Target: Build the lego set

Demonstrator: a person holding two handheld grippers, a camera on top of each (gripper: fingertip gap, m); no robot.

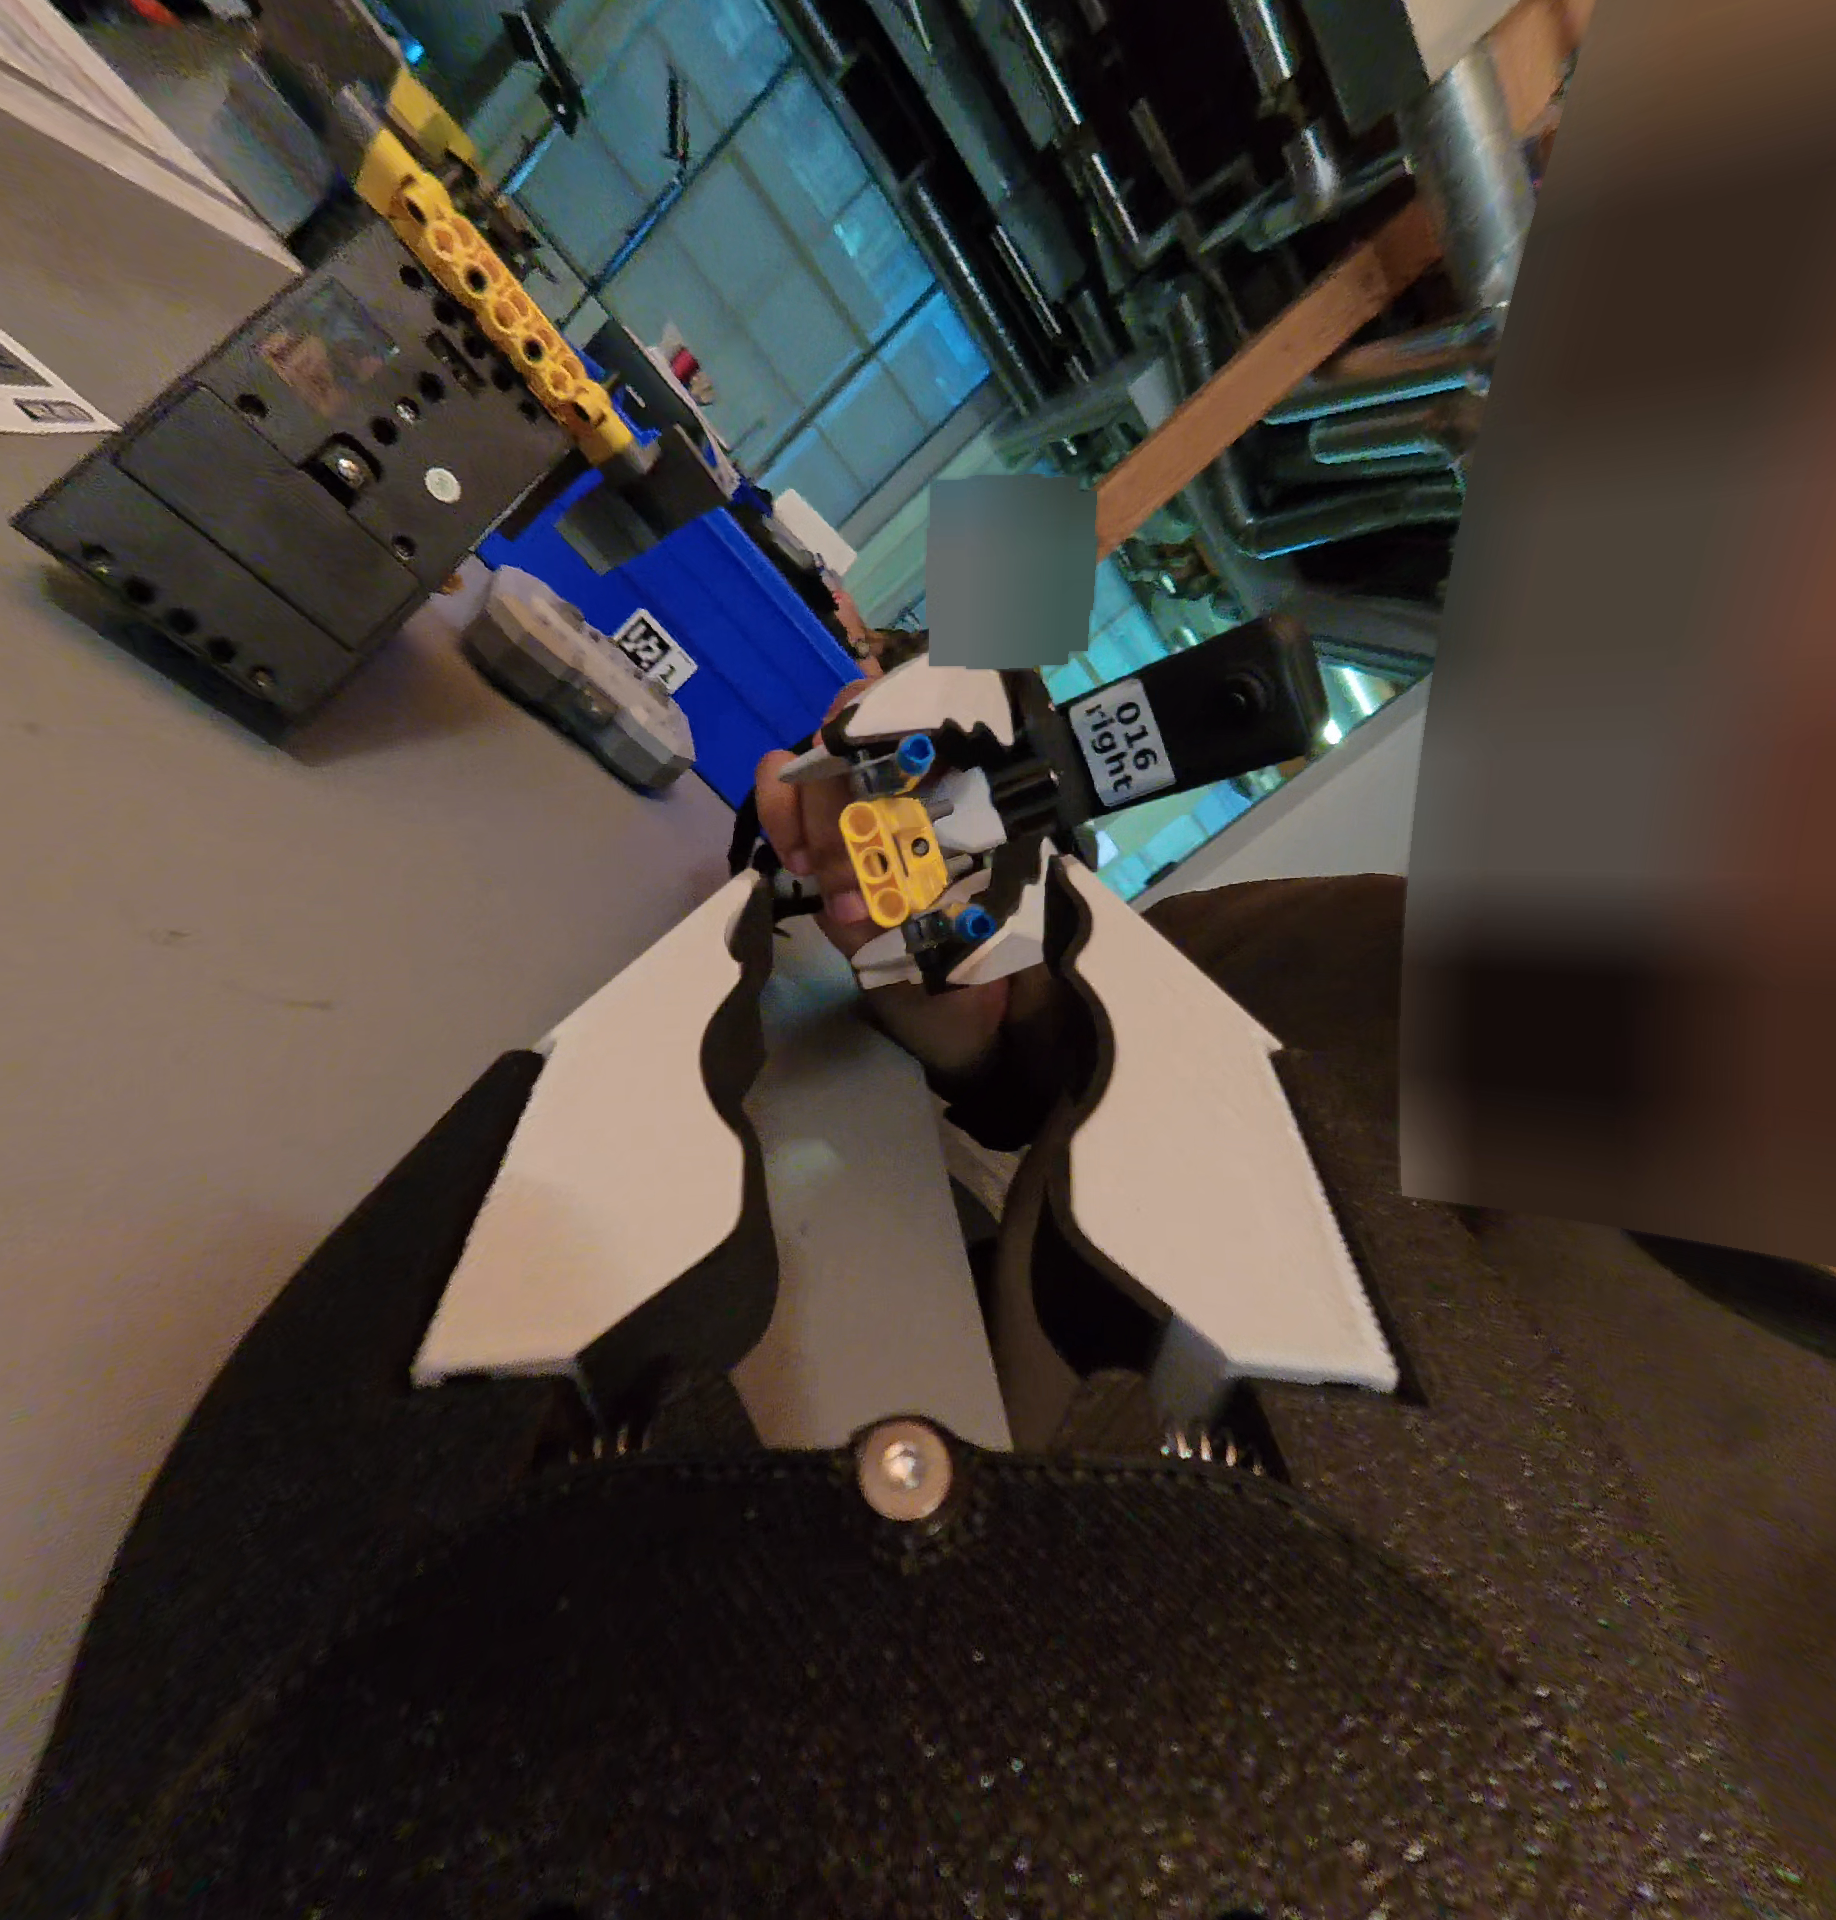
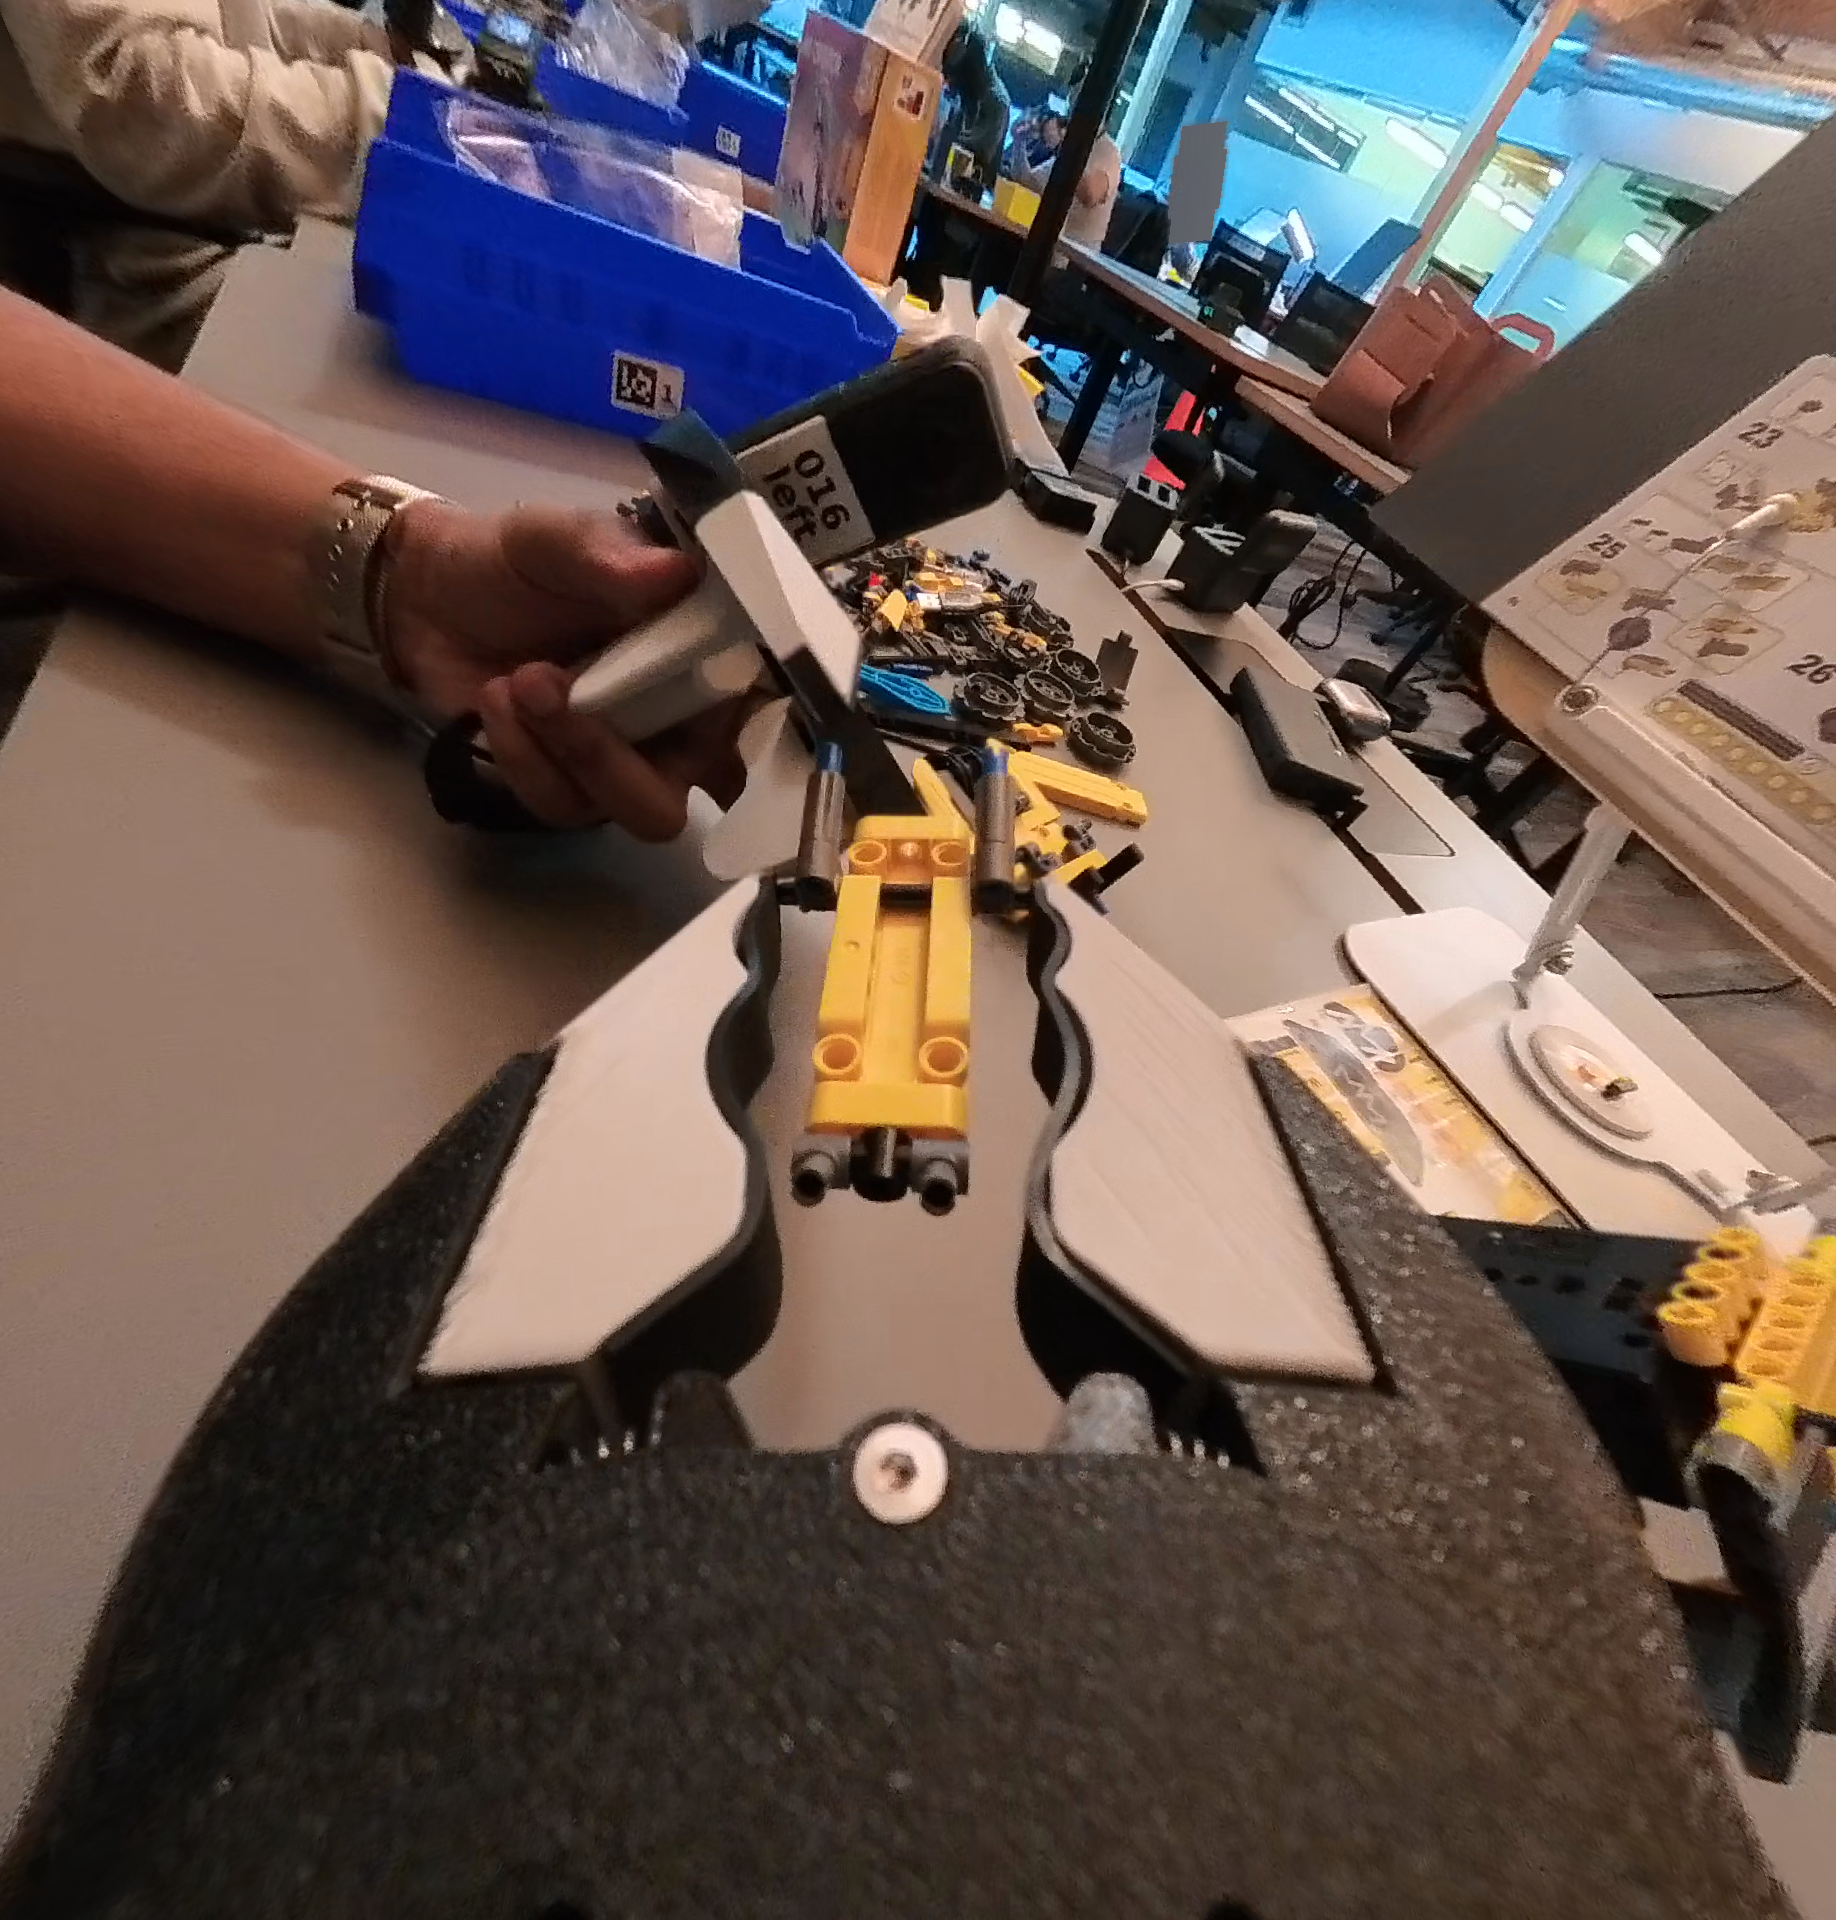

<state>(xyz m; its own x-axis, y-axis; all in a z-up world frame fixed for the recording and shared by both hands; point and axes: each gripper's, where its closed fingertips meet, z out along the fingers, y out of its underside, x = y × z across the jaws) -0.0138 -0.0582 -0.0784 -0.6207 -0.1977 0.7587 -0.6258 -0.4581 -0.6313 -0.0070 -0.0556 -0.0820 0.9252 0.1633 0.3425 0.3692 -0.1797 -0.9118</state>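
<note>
Right gripper [image 2: 898, 914]: closed on the yellow brick assembly [image 2: 893, 997], which lies lengthwise between its white fingers [image 2: 644, 1122]; grey pins with blue ends project from the assembly's far end.
Left gripper [image 1: 898, 904]: fingers spread apart, nothing between them; its tips sit just in front of the yellow brick assembly.
Left gripper, right wrist view: held in a person's hand [image 2: 540, 665], one fingertip touching the far end of the assembly.
Loose parts pile [image 2: 987, 655]: on the grey table [image 2: 218, 935], beyond the assembly; black wheels, yellow beams, small dark pieces.
Blue bin [image 2: 581, 270]: on the table, beyond the hand.
Instruction booklet [image 2: 1714, 582]: propped on a stand, right of the assembly.
Black and yellow partial build [image 1: 374, 416]: on the table, left of the left gripper.
</note>
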